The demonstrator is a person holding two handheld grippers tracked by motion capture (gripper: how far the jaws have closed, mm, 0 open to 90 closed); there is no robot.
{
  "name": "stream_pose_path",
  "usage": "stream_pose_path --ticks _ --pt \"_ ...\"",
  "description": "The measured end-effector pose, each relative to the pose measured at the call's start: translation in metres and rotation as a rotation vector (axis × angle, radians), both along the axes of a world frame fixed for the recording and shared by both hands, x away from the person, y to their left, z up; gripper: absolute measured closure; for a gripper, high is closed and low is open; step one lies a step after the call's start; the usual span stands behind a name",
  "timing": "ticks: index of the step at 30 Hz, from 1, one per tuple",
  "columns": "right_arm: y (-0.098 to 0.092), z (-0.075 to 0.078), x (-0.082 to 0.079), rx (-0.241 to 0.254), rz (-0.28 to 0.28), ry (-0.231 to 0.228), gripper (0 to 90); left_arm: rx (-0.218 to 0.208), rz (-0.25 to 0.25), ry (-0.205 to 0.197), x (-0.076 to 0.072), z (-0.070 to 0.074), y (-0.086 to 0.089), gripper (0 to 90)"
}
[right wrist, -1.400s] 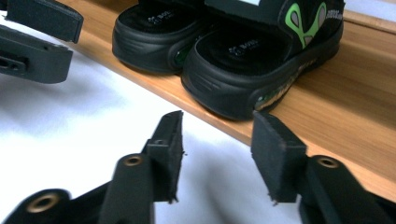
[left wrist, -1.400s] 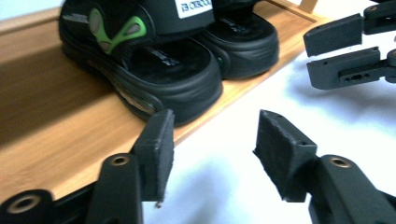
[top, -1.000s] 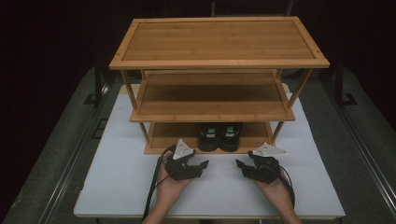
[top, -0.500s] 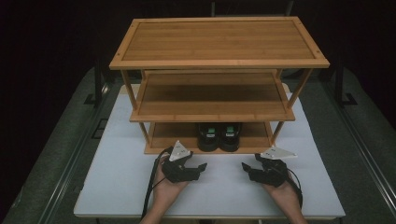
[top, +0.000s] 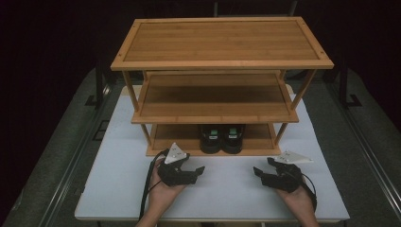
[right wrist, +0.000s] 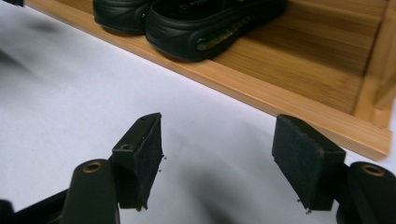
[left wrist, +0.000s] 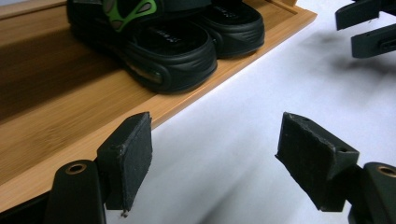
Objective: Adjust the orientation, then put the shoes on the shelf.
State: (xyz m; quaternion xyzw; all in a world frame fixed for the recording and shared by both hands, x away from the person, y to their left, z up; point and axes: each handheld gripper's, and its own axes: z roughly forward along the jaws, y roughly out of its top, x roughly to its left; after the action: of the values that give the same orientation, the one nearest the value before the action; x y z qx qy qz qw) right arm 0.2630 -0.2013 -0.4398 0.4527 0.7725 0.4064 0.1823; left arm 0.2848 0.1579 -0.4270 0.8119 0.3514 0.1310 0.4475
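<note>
Opening wider, your left gripper (top: 197,169) and right gripper (top: 259,171) both sit empty before the rack (top: 215,149), the right one drifting outward; beyond them, the sandals (top: 221,138) rest on its bottom shelf, looking placed.

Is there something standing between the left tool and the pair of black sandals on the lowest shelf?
Nothing visible does. The left tool sits open over bare white table, its jaws just opened with nothing between them. The black sandals stand at the front edge of the lowest shelf, open toward it.
</note>
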Motion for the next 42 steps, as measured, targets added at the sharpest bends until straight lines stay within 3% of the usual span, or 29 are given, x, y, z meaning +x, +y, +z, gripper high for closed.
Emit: stream_pose_path --ticks 20,42 --pt "-0.013 0.004 -0.011 0.003 -0.006 -0.001 31.2 0.007 0.012 -0.011 -0.012 0.005 0.033 23.9" --pt "-0.037 -0.007 -0.028 0.007 -0.038 0.026 30.2 0.012 0.044 0.002 -0.021 0.000 0.060 23.3"
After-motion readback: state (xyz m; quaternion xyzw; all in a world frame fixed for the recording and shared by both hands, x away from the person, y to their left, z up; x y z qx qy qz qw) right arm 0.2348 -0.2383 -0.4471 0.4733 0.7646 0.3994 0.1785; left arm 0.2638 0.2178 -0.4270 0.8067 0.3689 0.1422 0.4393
